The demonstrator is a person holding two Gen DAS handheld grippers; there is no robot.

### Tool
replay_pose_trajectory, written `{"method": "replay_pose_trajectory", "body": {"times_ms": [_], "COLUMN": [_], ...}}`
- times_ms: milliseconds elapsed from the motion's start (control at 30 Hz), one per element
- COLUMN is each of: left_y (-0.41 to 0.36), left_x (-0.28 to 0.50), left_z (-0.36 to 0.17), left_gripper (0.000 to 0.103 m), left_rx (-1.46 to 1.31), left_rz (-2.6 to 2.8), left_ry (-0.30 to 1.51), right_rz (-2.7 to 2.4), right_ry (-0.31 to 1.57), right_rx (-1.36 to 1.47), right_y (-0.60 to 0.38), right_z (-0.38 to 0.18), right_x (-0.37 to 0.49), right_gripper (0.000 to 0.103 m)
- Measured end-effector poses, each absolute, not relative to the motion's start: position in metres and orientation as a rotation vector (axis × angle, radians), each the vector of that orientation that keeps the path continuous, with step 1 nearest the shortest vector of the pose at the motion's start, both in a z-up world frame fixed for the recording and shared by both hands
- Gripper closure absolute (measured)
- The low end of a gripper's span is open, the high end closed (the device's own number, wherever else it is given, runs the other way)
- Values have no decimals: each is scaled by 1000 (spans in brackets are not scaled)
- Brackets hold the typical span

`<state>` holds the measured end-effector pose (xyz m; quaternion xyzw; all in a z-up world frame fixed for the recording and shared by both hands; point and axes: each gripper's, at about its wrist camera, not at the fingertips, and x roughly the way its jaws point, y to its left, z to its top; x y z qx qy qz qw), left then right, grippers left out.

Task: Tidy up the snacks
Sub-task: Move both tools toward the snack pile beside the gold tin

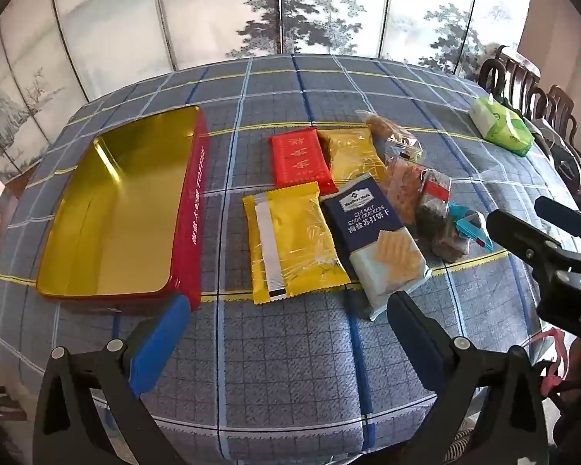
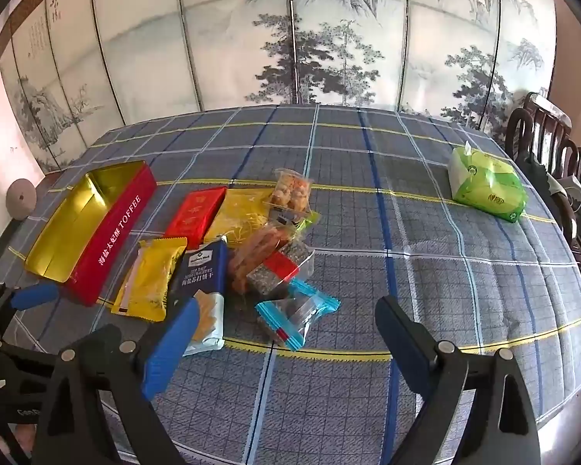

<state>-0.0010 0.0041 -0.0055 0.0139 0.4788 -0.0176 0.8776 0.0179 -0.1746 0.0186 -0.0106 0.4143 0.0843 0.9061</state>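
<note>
An open red toffee tin (image 1: 189, 209) with a bare gold inside (image 1: 116, 209) lies at the left; it also shows in the right wrist view (image 2: 112, 232). Beside it lie a yellow packet (image 1: 294, 244), a red packet (image 1: 300, 157), a second yellow packet (image 1: 352, 155), a navy soda cracker pack (image 1: 375, 240), clear bags of snacks (image 1: 406, 190) and a teal-edged candy (image 2: 294, 312). My left gripper (image 1: 286, 306) is open and empty, just short of the yellow packet and crackers. My right gripper (image 2: 286, 310) is open and empty, around the teal candy's near side.
A green tissue pack (image 2: 486, 188) lies at the far right of the checked tablecloth (image 2: 368, 213). Dark wooden chairs (image 2: 554, 135) stand along the right edge. A painted folding screen (image 2: 290, 38) stands behind the table.
</note>
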Motion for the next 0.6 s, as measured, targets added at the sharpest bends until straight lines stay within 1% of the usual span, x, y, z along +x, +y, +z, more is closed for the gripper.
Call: {"method": "replay_pose_trajectory", "body": {"times_ms": [367, 600], "left_y": [6, 1], "left_x": [1, 0], "left_z": [-10, -11], "left_gripper": [3, 5], "left_rx": [30, 55], "left_rz": [-47, -62], "left_ry": [1001, 1007], "right_rz": [177, 181], "right_ry": [867, 879], "right_rx": [-10, 11], "right_y": [-175, -177], "right_z": [15, 14], "right_x": [20, 22], "right_gripper": [9, 9]}}
